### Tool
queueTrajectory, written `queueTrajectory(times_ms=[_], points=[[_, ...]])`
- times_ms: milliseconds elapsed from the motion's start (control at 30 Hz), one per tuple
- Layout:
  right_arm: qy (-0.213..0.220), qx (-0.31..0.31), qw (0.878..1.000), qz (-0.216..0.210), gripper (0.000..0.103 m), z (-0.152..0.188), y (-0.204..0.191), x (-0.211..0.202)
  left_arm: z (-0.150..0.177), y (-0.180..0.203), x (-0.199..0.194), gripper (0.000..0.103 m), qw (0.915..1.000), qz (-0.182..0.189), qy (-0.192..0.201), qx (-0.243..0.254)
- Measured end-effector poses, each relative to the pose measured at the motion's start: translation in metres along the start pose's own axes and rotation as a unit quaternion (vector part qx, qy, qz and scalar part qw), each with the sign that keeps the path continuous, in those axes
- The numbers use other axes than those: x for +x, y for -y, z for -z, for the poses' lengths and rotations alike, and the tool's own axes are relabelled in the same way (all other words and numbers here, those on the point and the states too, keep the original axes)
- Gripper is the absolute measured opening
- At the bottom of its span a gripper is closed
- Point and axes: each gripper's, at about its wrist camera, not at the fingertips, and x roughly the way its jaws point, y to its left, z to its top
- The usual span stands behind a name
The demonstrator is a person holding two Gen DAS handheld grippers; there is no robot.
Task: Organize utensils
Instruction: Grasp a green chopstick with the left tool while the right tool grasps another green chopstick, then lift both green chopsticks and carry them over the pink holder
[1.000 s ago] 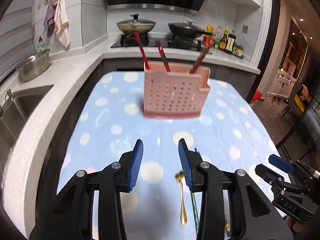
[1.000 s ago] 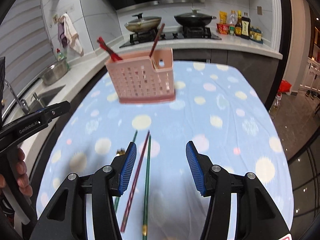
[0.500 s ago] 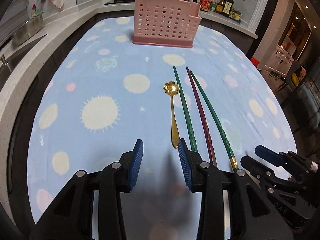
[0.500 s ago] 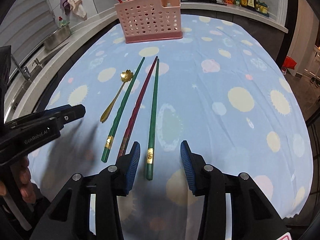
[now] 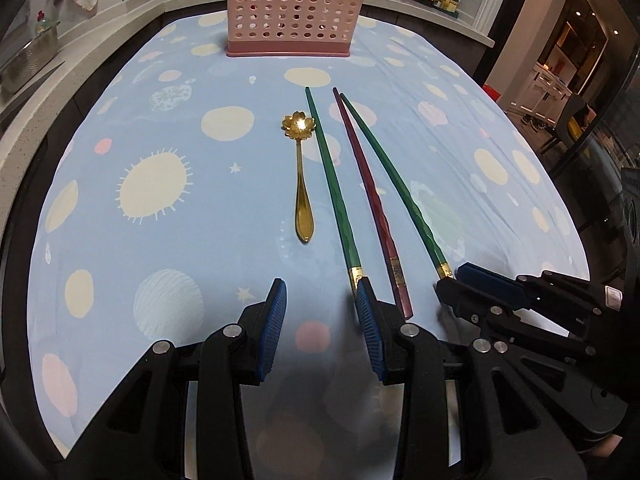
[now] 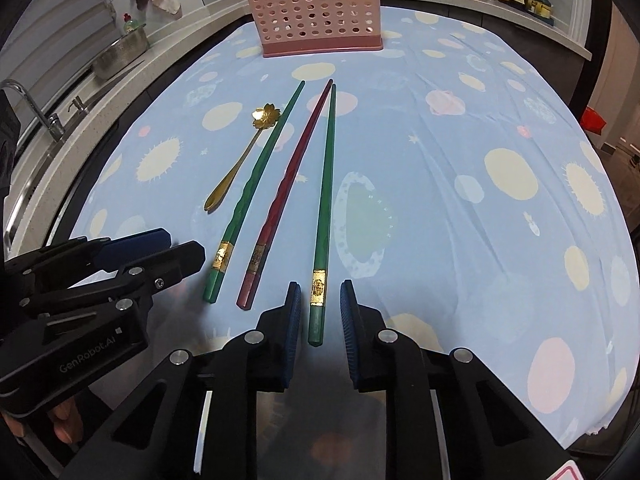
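since half a second ago both grippers have been lowered and brought nearer the cloth, and the right one has been narrowed and centred over a chopstick's end. going left to right: the left gripper (image 5: 320, 320) is held with its blue pads wide apart and nothing between them, low over the blue spotted tablecloth (image 5: 160, 208); the gold flower spoon (image 5: 301, 172) lies ahead of it, untouched. just beside the spoon lies the left green chopstick (image 6: 252, 192), its gold-banded end partly hidden behind the left gripper's right pad in the left wrist view. next comes the dark red chopstick (image 6: 286, 192), then the right green chopstick (image 6: 323, 208), whose thick end lies between the pads of the right gripper (image 6: 318, 320); those pads are narrowed but not yet touching it, a gap being visible on each side. the pink perforated utensil holder (image 6: 316, 12) stands at the far end of the cloth, well apart. a pinch on the right green chopstick is judged to be imminent, with four pieces left to be carried to the holder.
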Motion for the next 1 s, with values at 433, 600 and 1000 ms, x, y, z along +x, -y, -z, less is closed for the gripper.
queueTrajectory(times_ms=[433,600,1000], points=[[0.001,0.006,1.0,0.002,0.007,0.0,0.004,0.002,0.0,0.012,0.013,0.035,0.9998,0.003,-0.01,0.018],[0.001,0.007,1.0,0.001,0.007,0.0,0.004,0.002,0.0,0.014,0.014,0.034,0.9997,0.003,-0.008,0.021],[0.002,0.011,1.0,-0.001,0.007,0.001,0.005,0.001,0.002,0.012,0.012,0.008,0.9995,0.023,-0.01,0.019]])
